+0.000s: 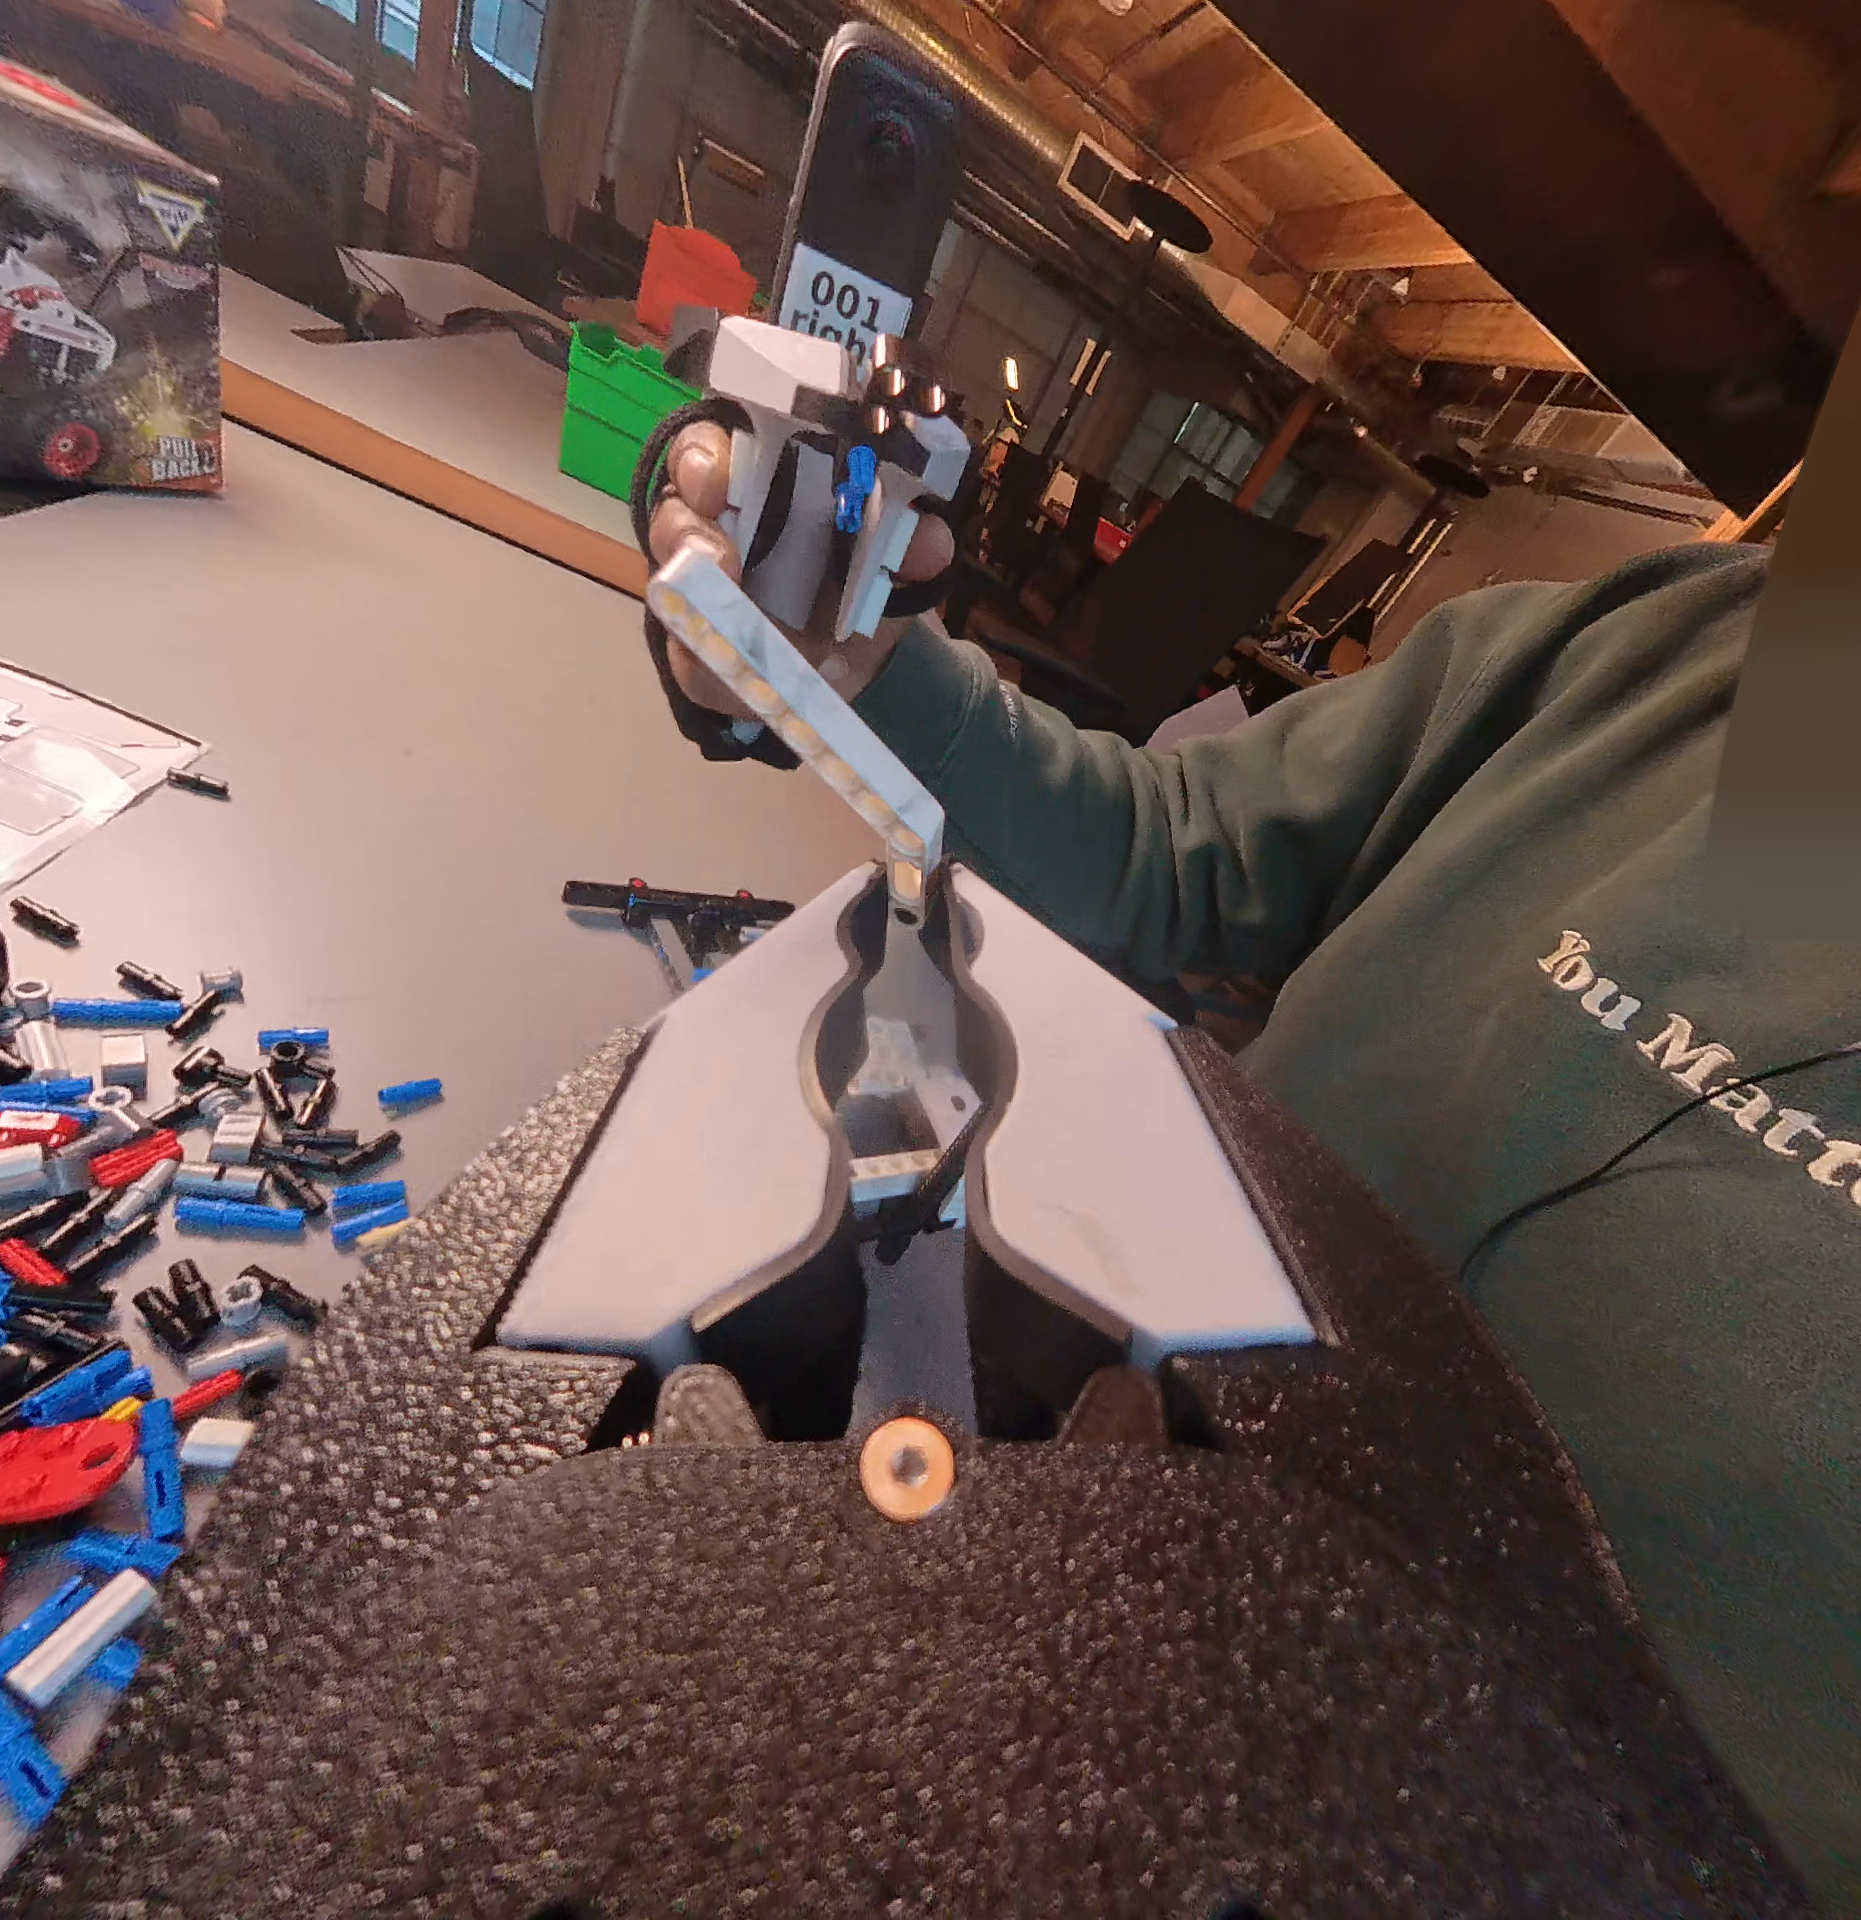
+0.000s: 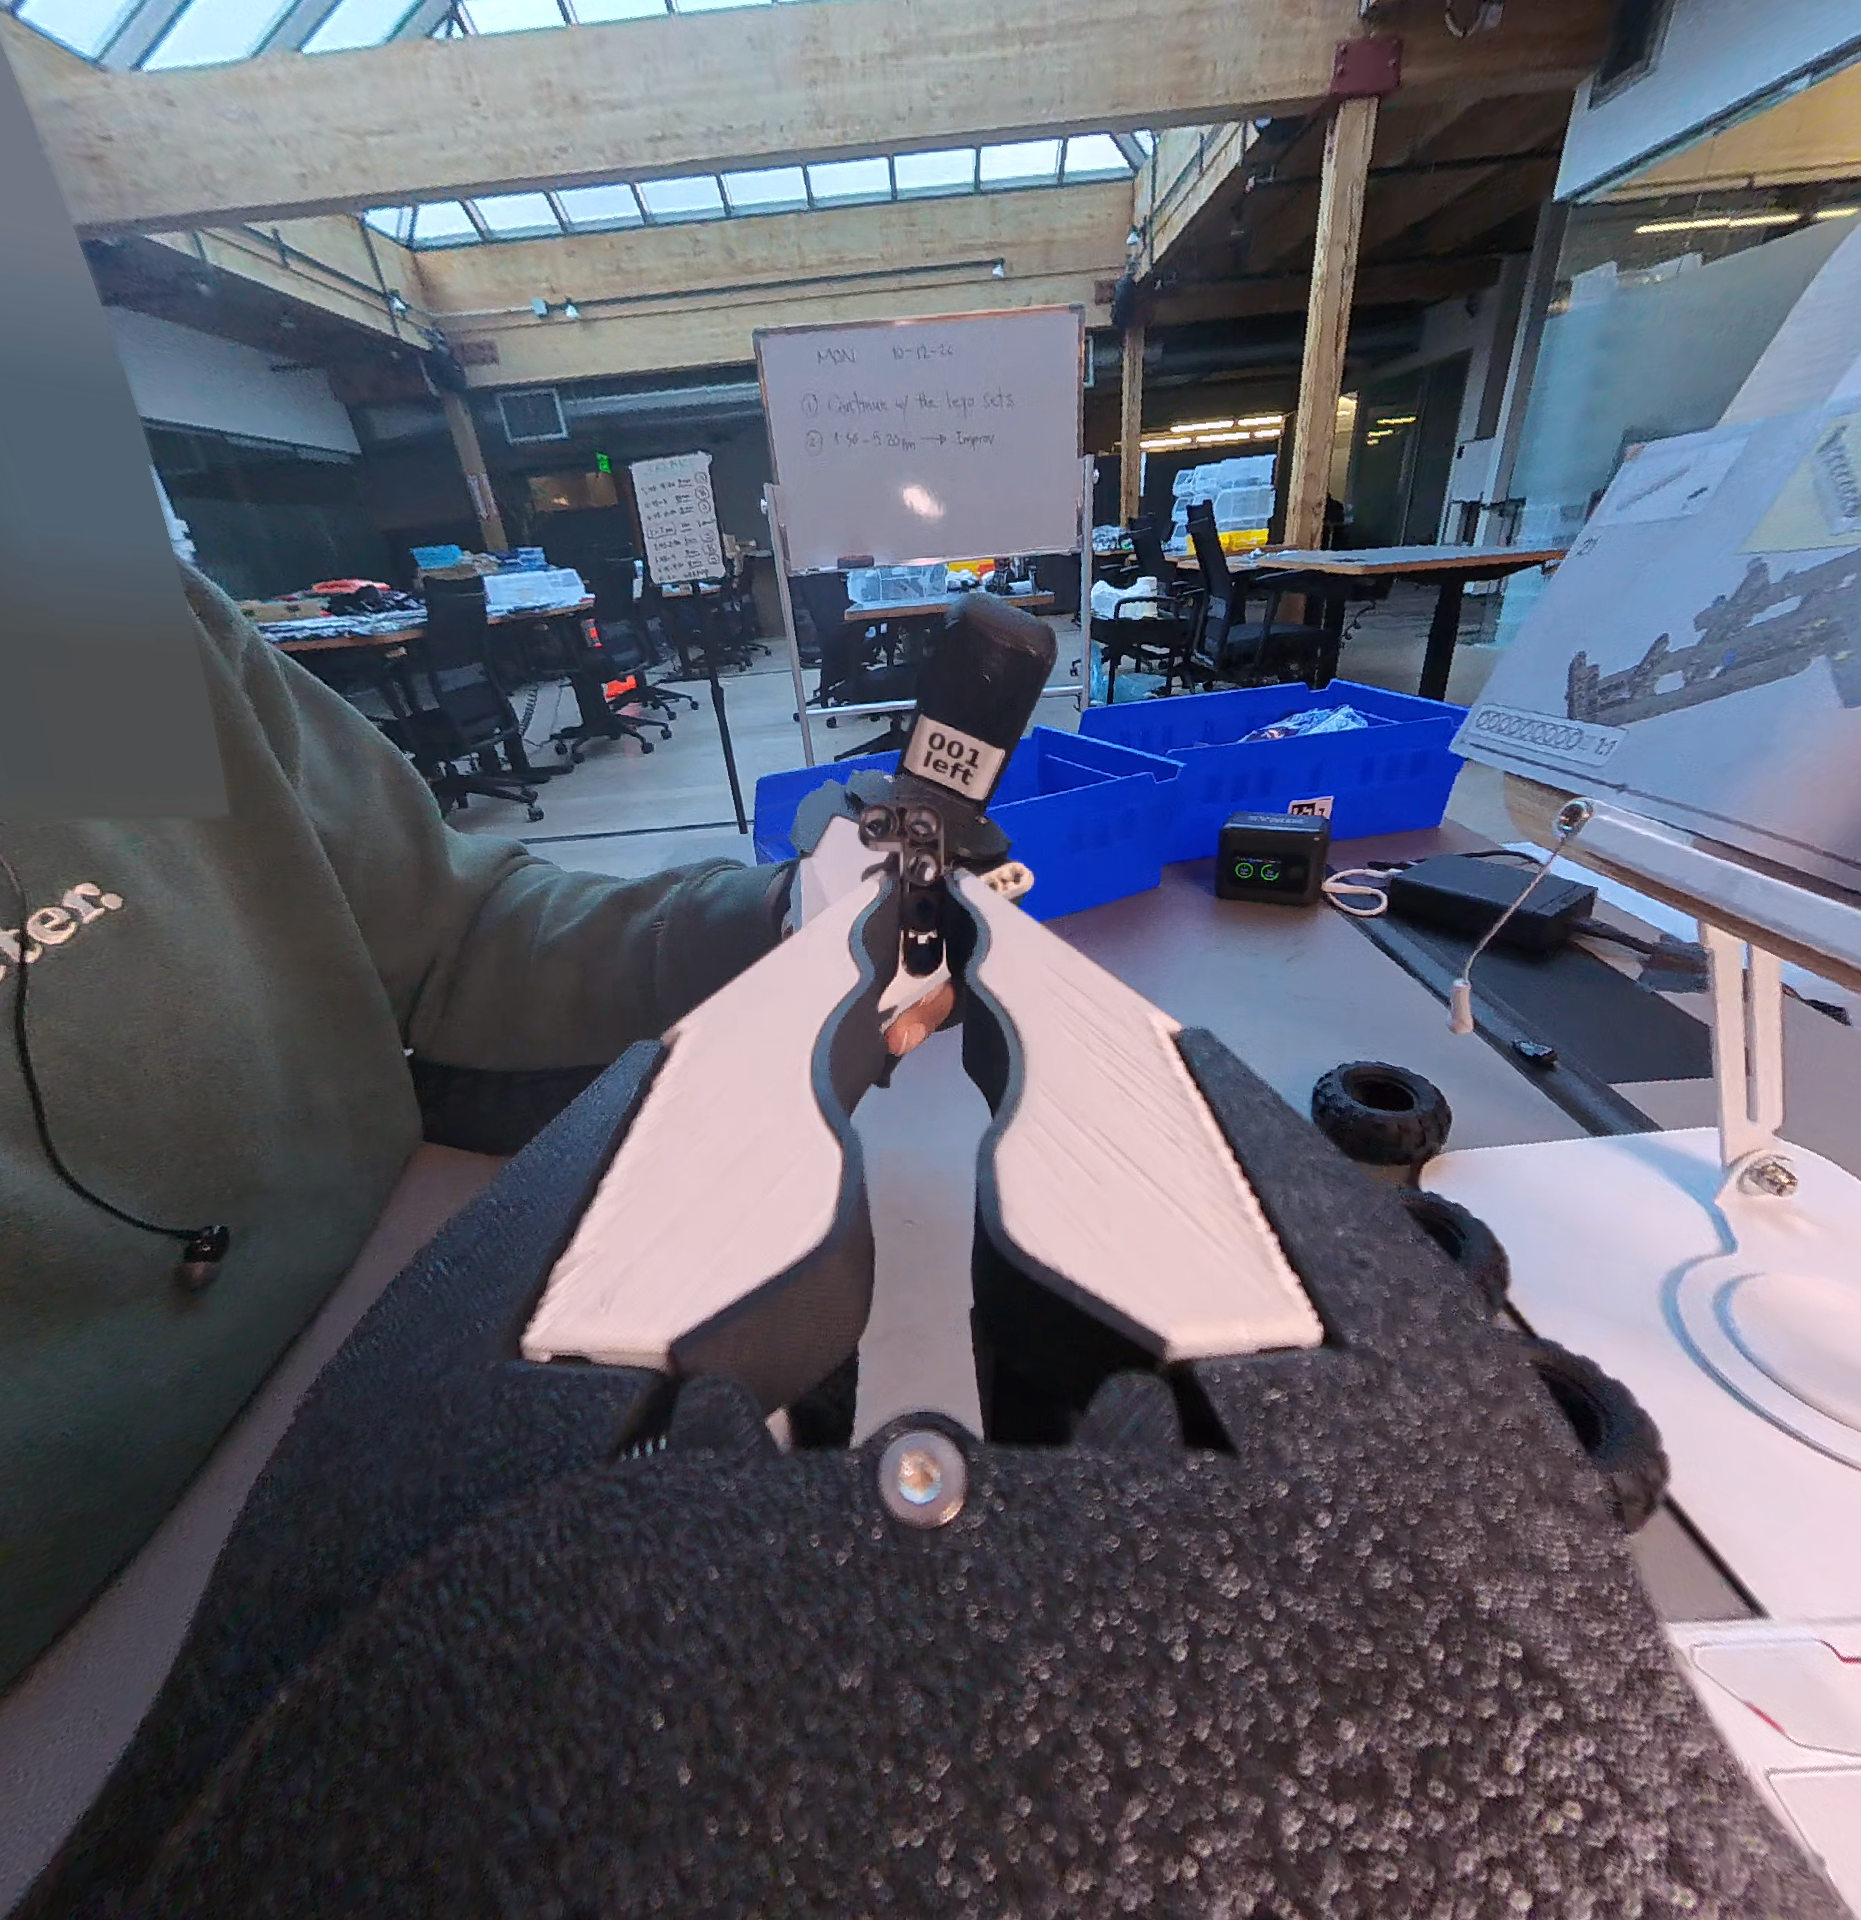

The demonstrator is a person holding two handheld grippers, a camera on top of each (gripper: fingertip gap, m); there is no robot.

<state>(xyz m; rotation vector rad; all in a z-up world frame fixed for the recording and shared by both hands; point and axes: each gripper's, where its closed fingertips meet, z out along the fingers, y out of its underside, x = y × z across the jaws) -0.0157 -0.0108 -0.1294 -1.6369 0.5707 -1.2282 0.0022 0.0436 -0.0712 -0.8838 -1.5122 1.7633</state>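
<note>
The left gripper (image 1: 910,883) is pinching a white perforated beam (image 1: 801,717); only its view shows the blue pin (image 1: 853,488) clamped in the right gripper (image 2: 921,894).

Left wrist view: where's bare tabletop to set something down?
Bare grey tabletop lies between the toy box, the sticker sheet and the black axle piece. Near left is crowded: the pile of loose pieces runs to the edge.
</note>
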